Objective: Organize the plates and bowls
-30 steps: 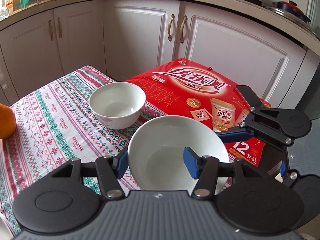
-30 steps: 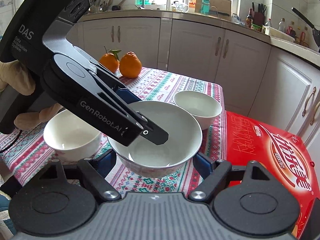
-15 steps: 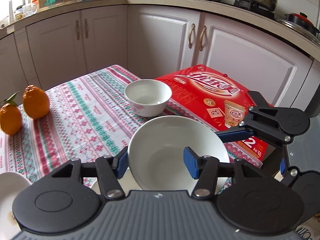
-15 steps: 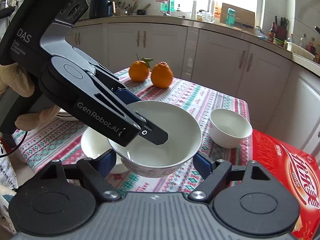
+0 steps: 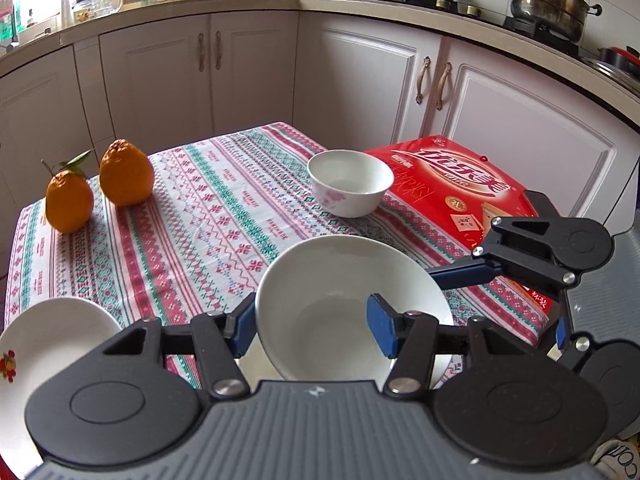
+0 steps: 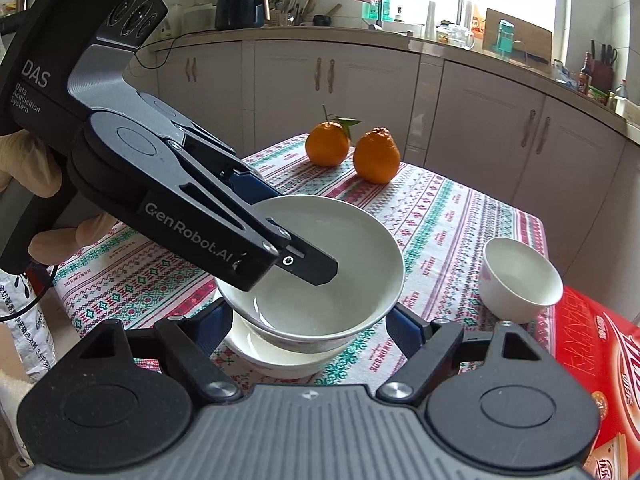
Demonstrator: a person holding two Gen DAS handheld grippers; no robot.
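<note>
Left wrist view: a white bowl [image 5: 352, 304] is gripped by its rim in the left gripper [image 5: 312, 320] above the patterned tablecloth [image 5: 208, 216].

Right wrist view: the bowl is held just above a second bowl [image 6: 276, 356], flanked by the spread-open right gripper [image 6: 308, 324].

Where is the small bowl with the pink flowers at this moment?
In both views the small bowl stands on the tablecloth at its right edge, touching the red box.
</note>
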